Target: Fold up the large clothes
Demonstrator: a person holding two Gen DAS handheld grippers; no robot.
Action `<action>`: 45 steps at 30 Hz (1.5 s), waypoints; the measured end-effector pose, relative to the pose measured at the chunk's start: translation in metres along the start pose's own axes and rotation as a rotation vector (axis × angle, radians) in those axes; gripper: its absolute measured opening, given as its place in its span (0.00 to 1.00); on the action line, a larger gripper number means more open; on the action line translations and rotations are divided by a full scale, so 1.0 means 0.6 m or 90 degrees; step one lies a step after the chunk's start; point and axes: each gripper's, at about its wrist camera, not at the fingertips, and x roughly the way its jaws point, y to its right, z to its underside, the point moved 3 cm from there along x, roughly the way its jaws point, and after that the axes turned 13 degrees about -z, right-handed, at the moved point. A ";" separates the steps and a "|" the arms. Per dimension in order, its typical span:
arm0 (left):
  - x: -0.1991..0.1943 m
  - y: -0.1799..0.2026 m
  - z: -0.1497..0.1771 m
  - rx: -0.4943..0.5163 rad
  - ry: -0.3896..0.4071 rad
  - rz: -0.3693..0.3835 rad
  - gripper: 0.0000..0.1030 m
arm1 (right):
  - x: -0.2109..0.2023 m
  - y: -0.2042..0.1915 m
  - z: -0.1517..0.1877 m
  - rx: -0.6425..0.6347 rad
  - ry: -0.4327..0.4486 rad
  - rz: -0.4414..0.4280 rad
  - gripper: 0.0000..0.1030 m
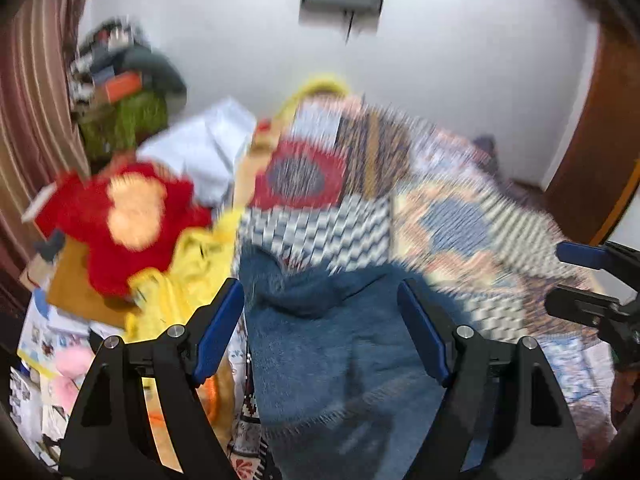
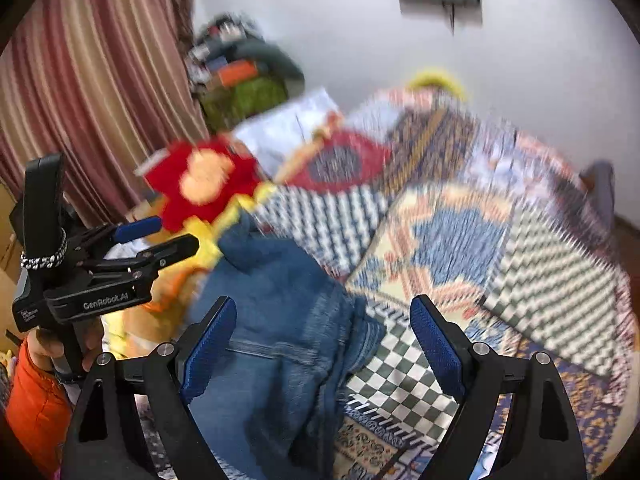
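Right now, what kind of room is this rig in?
Likely a bedroom: a bed under a patchwork quilt, a striped curtain by the wall, blue jeans laid out, and a red plush toy in the clutter.

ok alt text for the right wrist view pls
An open right claw hovers over crumpled blue denim jeans on a patchwork patterned bedspread. The open left claw is at left, with a red plush toy behind; the image is motion-blurred.
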 end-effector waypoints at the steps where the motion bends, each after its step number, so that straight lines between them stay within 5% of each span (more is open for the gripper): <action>1: -0.038 -0.002 -0.007 -0.001 0.030 -0.001 0.76 | -0.029 -0.017 -0.004 -0.010 0.023 0.001 0.85; 9: -0.347 -0.001 0.004 -0.026 0.252 0.035 0.76 | -0.265 -0.167 0.015 -0.116 0.226 0.021 0.85; 16: -0.492 0.010 0.071 -0.060 0.341 0.022 0.76 | -0.389 -0.259 0.087 -0.139 0.329 0.018 0.85; 25: -0.530 0.012 0.144 -0.091 0.326 -0.024 0.78 | -0.430 -0.307 0.167 -0.133 0.349 0.070 0.85; 29: -0.529 0.011 0.159 -0.098 0.312 -0.034 0.95 | -0.428 -0.313 0.184 -0.122 0.337 0.092 0.85; 31: -0.528 0.012 0.163 -0.100 0.310 -0.041 0.98 | -0.425 -0.311 0.189 -0.111 0.328 0.097 0.94; 33: -0.535 0.012 0.174 -0.095 0.309 -0.044 0.99 | -0.423 -0.309 0.193 -0.107 0.326 0.116 1.00; 45: -0.533 0.008 0.179 -0.098 0.300 -0.051 1.00 | -0.413 -0.299 0.197 -0.102 0.309 0.139 1.00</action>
